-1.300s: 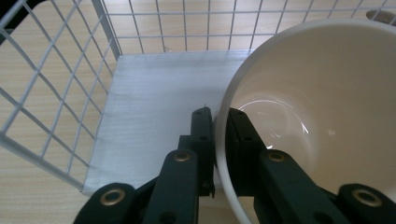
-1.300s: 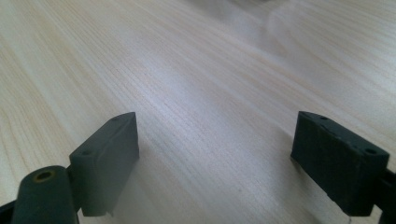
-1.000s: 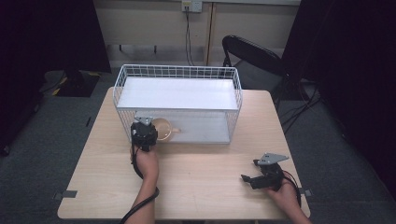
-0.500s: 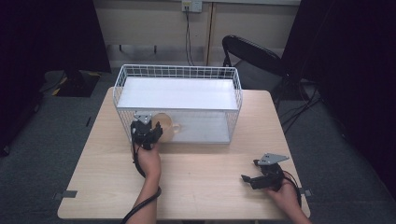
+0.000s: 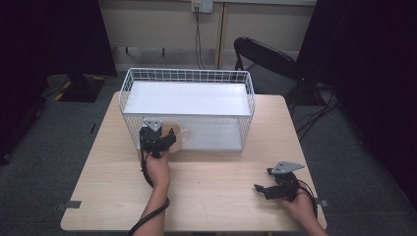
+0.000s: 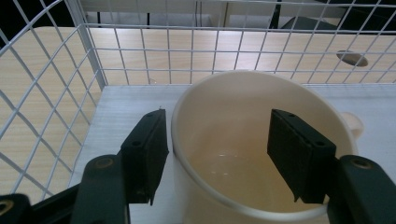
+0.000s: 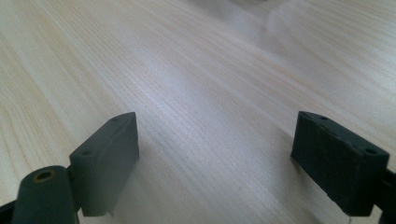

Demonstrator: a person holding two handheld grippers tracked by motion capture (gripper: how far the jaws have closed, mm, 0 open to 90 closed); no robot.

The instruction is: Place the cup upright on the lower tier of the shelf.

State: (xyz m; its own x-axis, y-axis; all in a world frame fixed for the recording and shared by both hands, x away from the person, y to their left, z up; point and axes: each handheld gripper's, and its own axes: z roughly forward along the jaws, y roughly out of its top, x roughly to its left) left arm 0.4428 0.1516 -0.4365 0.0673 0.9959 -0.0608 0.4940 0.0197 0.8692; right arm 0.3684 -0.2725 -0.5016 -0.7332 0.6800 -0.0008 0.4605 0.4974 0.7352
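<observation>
A cream mug stands on the white floor at the front left of a white wire basket. My left gripper reaches into the basket and straddles the mug. One jaw is just outside the wall and the other is inside the cup. The jaws have just been opening, and their pads stand off the wall. The mug's handle points away to the right. My right gripper rests open low over the bare tabletop at the front right, with nothing between its fingers.
The wooden table has free room in front of the basket, between the two hands. A black chair stands behind the table's far right corner. Wire walls close in on the left gripper's side.
The left gripper's jaws have spread apart from the mug's wall. The mug stays where it stood in the basket. Neither hand has shifted.
</observation>
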